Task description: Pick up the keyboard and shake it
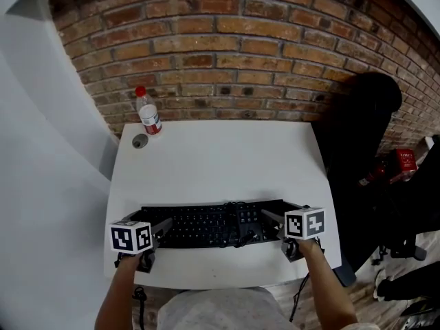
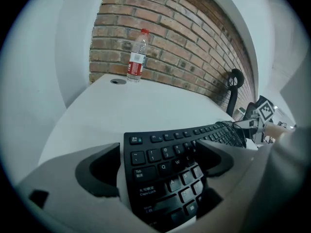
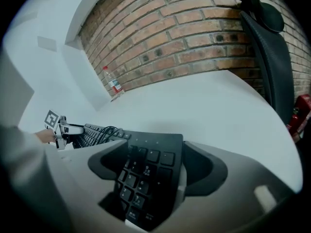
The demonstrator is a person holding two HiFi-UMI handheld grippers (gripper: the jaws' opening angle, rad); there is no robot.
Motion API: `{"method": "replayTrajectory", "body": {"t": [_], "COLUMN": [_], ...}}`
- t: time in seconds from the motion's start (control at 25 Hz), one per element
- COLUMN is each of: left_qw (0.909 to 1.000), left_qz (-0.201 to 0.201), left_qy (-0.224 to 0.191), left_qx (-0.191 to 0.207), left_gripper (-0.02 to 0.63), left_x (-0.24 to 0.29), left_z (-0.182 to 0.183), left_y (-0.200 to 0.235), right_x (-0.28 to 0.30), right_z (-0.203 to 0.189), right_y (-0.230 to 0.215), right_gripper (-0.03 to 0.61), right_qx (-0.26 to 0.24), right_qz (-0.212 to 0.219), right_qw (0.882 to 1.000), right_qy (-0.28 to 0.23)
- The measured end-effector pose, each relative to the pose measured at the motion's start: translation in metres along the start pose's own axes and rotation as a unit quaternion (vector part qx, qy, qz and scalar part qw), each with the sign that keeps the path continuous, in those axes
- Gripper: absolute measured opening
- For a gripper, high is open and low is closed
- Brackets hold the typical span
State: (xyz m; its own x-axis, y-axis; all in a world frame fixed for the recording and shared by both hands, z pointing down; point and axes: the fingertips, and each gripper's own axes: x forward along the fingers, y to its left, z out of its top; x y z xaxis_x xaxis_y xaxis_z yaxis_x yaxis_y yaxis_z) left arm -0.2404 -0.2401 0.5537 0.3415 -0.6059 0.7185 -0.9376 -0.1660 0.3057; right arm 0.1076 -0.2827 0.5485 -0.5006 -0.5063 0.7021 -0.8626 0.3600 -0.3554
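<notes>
1. Lying flat on the near part of the worktop (image 1: pixel 220 157) is one black keyboard (image 1: pixel 206 225), its length running left to right. One black cable (image 1: pixel 242 220) is looped over its keys just right of the middle.
2. Two grippers stand at it, one at each end. The left hand-held gripper (image 1: pixel 163 227) is released, jaws spread with the keyboard's left end between them. The right hand-held gripper (image 1: pixel 272 223) is likewise released, jaws spread around the number-pad end.
3. One white worktop carries everything. At its far edge rises a red brick wall (image 1: pixel 234 47), with a plain white wall (image 1: pixel 41 157) on the left and a black chair (image 1: pixel 364 115) on the right.
4. One clear plastic bottle (image 1: pixel 148 114), with a red cap and a red-and-white label, stands upright at the far left corner. Whether it holds liquid cannot be told. One small grey round disc (image 1: pixel 140 141) lies just beside it, on its near side.
</notes>
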Motion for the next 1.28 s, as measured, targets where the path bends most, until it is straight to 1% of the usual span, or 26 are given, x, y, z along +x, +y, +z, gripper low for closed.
{"method": "replayTrajectory", "body": {"t": [0.04, 0.24, 0.4, 0.68, 0.76, 0.88, 1.28], "left_qw": [1.0000, 0.9999, 0.9999, 1.0000, 0.9999, 0.9996, 0.9972], "left_qz": [0.000, 0.006, 0.005, -0.006, -0.007, -0.005, -0.005], "left_qy": [0.002, 0.004, 0.005, -0.004, -0.010, -0.027, -0.073], "left_qx": [0.000, -0.014, -0.015, -0.002, -0.002, -0.003, 0.017], "left_gripper": [0.472, 0.442, 0.439, 0.434, 0.431, 0.399, 0.385], "left_x": [0.000, -0.001, -0.001, -0.004, -0.007, -0.012, -0.024], "left_z": [0.000, 0.001, 0.000, 0.005, 0.010, 0.020, 0.047], "left_y": [-0.001, 0.000, 0.001, -0.002, -0.002, -0.002, -0.005], "right_x": [0.000, 0.001, 0.001, -0.006, -0.009, -0.014, -0.031], "right_z": [0.000, 0.000, 0.001, 0.002, 0.004, 0.010, 0.029], "right_y": [0.001, 0.000, -0.002, -0.001, 0.001, 0.003, 0.011], "right_gripper": [0.356, 0.350, 0.318, 0.318, 0.318, 0.318, 0.310], "right_qx": [0.002, 0.013, 0.033, 0.030, 0.029, 0.023, 0.009], "right_qz": [0.001, 0.003, -0.001, -0.015, -0.016, -0.020, -0.029], "right_qw": [1.000, 1.000, 0.999, 0.999, 0.999, 0.999, 0.997], "right_qy": [0.001, 0.003, -0.007, -0.015, -0.020, -0.031, -0.069]}}
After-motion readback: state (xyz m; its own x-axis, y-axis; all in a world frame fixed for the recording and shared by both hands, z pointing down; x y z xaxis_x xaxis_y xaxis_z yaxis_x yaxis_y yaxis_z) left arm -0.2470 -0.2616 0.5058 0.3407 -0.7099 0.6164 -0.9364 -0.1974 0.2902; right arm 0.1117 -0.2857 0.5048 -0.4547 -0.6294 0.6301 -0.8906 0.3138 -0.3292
